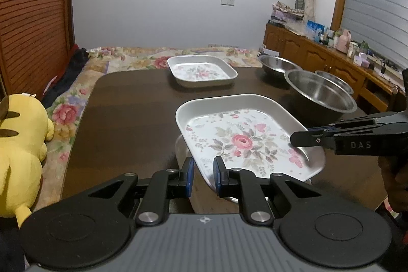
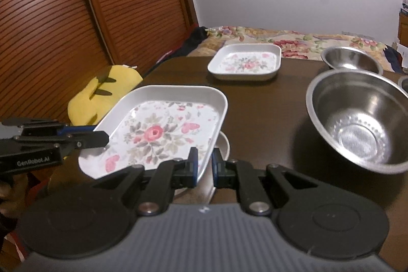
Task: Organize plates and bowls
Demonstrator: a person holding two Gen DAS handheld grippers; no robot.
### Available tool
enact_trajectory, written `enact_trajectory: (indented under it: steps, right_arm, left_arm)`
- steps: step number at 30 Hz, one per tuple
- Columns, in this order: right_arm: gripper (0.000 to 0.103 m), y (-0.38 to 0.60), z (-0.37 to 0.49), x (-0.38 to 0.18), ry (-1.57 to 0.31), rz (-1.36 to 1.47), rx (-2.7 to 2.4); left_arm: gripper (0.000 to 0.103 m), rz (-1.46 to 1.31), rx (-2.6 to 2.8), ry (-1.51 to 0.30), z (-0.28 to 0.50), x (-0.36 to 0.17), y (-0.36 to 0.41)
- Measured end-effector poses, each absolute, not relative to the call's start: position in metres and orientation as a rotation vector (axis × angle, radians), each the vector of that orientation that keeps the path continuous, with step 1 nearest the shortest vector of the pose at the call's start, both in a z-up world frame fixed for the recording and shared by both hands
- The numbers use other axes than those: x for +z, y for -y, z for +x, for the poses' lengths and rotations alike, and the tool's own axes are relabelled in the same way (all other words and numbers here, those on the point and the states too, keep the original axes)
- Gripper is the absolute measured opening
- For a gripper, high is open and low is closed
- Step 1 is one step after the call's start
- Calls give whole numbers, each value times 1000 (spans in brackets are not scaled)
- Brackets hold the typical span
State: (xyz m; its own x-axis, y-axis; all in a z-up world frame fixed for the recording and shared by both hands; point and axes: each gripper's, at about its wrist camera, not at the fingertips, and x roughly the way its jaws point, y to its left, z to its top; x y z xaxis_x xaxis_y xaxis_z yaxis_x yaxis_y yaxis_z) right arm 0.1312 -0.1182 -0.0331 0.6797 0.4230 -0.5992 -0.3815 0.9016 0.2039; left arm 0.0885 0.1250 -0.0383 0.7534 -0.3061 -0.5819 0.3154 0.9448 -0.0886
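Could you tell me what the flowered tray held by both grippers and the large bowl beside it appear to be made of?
Flowered tray: probably matte metal, judging by its thin grey rim, with a printed rose base. Large bowl: likely stainless steel, with shiny, mirror-like reflections.

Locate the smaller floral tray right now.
The smaller floral tray sits flat at the far end of the dark table, by the floral bedspread, beyond the larger floral tray both grippers hold, left of the steel bowls.
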Motion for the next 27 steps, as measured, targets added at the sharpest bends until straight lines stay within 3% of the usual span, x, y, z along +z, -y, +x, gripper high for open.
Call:
enact_trajectory:
  steps: [27]
  right_arm:
    - [15,111,97,-60,-594,81,385]
  left_arm:
    - [18,3,-292,-645,85,-59,-124]
